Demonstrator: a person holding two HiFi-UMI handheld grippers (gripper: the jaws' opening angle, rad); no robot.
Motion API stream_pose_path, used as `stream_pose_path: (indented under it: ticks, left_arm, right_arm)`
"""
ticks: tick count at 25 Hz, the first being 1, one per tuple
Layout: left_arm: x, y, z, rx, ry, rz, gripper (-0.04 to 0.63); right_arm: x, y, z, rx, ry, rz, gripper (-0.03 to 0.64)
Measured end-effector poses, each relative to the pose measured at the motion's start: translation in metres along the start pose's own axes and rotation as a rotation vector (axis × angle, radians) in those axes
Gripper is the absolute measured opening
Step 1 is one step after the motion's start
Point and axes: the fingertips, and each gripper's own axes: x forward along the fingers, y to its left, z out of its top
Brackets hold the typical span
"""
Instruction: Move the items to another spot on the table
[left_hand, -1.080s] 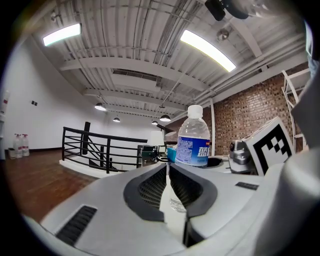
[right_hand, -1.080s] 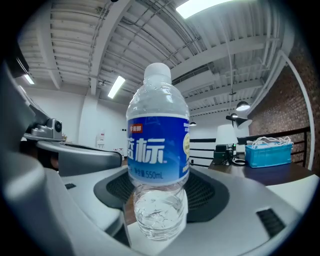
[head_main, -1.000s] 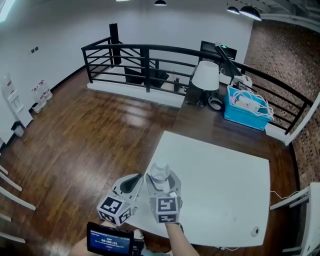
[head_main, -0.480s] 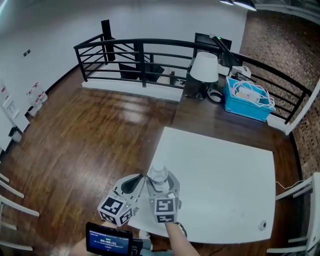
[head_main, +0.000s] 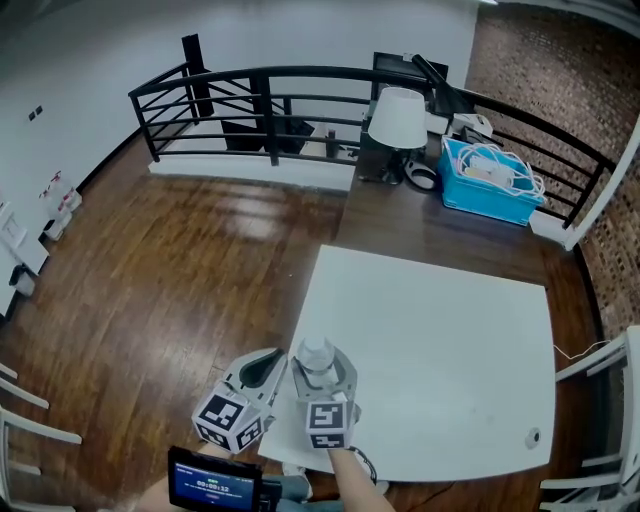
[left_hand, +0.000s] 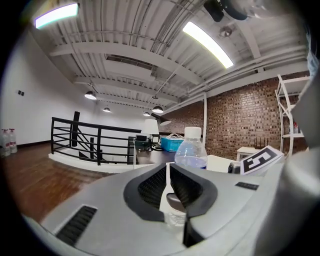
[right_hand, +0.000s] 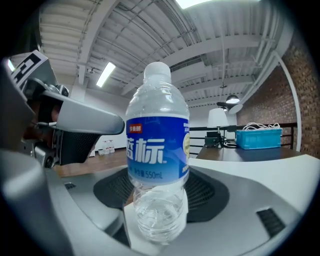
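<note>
A clear water bottle (head_main: 318, 354) with a blue label and white cap stands upright between the jaws of my right gripper (head_main: 320, 368), which is shut on its lower body. It is held over the near left corner of the white table (head_main: 450, 340). In the right gripper view the bottle (right_hand: 157, 150) fills the middle, its base between the black pads. My left gripper (head_main: 262, 366) is just to its left, off the table's edge, jaws shut and empty. From the left gripper (left_hand: 169, 186), the bottle (left_hand: 191, 152) shows beyond the jaws.
A small round object (head_main: 532, 436) lies near the table's front right corner. A white chair (head_main: 610, 400) stands at the right. Beyond the table are a dark desk with a blue bin (head_main: 490, 195), a white lampshade (head_main: 397, 118), and a black railing (head_main: 260, 100).
The bottle stays in the right gripper and both grippers keep their places by the table's corner. Only the head view has shifted a little.
</note>
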Motion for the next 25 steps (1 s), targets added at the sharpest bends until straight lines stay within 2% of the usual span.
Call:
stream_pose_path:
  ticks: [12,18,25]
  left_arm:
    - [0.0,-0.001,-0.008,-0.014,0.006,-0.021,0.028]
    - [0.001,-0.005,-0.004,-0.025,0.005,-0.019,0.028]
    - [-0.001,-0.009,0.0,-0.033,-0.015,-0.017,0.028]
  right_arm:
    - [-0.007,0.0,-0.01,0.006,0.002,-0.041,0.322]
    - [-0.011,-0.001,-0.021,0.014,0.046,-0.036,0.328]
    - [-0.018,0.0,-0.018,0.02,0.053,-0.024,0.328]
